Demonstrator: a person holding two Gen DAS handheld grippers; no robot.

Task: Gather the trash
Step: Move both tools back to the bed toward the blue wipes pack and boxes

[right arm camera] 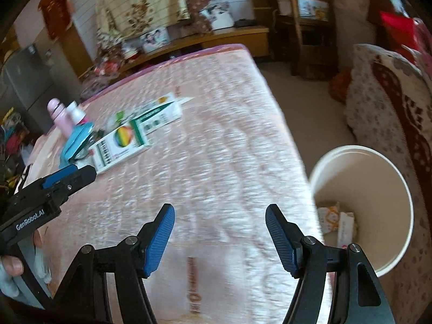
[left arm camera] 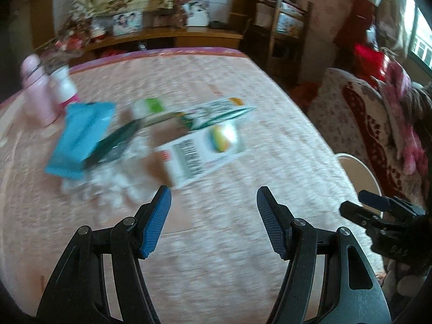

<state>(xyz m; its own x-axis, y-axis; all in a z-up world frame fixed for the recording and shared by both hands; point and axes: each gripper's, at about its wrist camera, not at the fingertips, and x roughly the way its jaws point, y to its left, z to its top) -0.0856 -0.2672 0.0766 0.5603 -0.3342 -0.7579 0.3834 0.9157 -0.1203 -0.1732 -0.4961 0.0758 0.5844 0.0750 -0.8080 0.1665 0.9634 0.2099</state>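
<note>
Left tongs (left arm camera: pixel 213 202) agape; right tongs (right arm camera: pixel 220 220) likewise

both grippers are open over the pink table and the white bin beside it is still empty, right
Not quite: the white bin is not empty. The right wrist view shows wrappers at its bottom. Both the left gripper and right gripper are open over the pink table.

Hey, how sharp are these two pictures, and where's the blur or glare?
Left wrist view: motion blur smears the flattened carton, the blue packet and the crumpled white tissue; the left claw stays crisp. Right wrist view: the pink tablecloth is streaked with glare, the white bin fairly sharp, fisheye bending the edges.
</note>
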